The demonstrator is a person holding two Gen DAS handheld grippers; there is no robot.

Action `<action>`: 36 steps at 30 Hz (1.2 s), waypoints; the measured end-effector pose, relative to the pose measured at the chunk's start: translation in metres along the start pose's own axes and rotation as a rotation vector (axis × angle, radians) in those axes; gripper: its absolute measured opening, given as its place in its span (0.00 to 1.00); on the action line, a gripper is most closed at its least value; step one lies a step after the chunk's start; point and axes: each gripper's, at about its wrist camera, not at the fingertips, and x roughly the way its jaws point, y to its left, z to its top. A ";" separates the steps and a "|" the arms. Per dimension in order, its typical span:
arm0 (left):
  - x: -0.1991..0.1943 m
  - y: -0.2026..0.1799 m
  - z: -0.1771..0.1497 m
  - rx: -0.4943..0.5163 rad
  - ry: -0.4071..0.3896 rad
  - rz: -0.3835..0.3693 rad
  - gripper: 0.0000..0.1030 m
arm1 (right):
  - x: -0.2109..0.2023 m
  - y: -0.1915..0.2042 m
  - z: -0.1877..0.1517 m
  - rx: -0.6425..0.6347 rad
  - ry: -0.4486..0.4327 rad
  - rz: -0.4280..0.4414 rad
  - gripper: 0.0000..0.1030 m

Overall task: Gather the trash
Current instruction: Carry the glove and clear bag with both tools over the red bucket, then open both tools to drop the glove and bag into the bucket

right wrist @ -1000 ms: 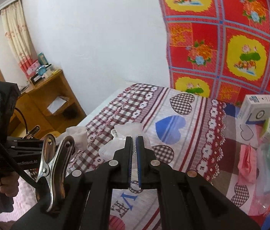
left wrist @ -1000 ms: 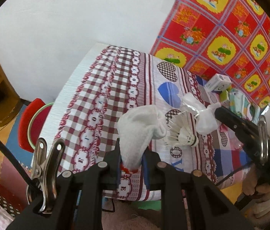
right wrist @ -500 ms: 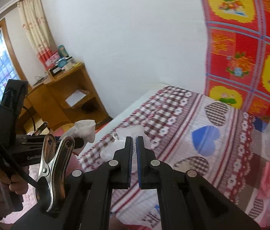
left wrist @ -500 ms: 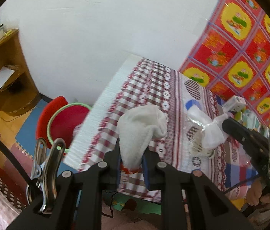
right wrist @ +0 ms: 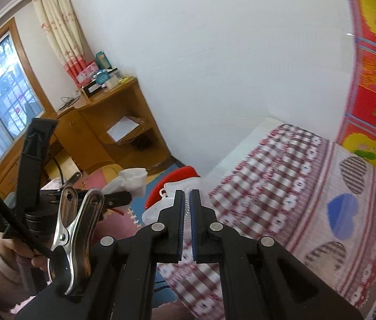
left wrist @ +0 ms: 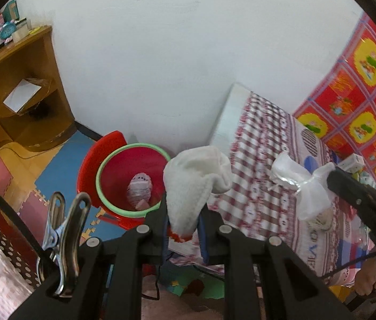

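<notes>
The left hand-held gripper pinches a crumpled white tissue, which bulges above the fingertips in a soft, limp wad with a reddish stain at its lower end. The red bin with a green rim stands on the floor beside the near corner of the bed, below and just left of this gripper; a wrapped scrap already lies inside. The tissue hangs close to the bin's right rim but does not look to be over the opening yet, so the release likely calls for a short carry to the left. The right hand-held gripper, jaws nearly together, grips a clear, crinkled plastic bag holding something pale and ridged, perhaps a shuttlecock. It hangs over the bed's near edge, farther from the bin, which puts the left hand first in line to drop.
</notes>
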 end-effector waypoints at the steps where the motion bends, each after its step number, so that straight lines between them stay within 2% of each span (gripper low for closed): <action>1: 0.003 0.006 0.003 -0.003 0.004 0.001 0.18 | 0.005 0.005 0.003 -0.003 0.004 0.001 0.05; 11: 0.047 0.059 0.025 -0.001 0.064 -0.001 0.18 | 0.072 0.035 0.030 -0.010 0.062 0.006 0.05; 18: 0.093 0.088 0.034 -0.003 0.122 -0.013 0.18 | 0.129 0.047 0.041 -0.005 0.130 0.003 0.05; 27: 0.151 0.111 0.042 0.007 0.174 -0.030 0.18 | 0.190 0.039 0.053 0.044 0.204 -0.035 0.05; 36: 0.204 0.120 0.043 0.016 0.244 -0.051 0.18 | 0.225 0.026 0.059 0.079 0.247 -0.071 0.05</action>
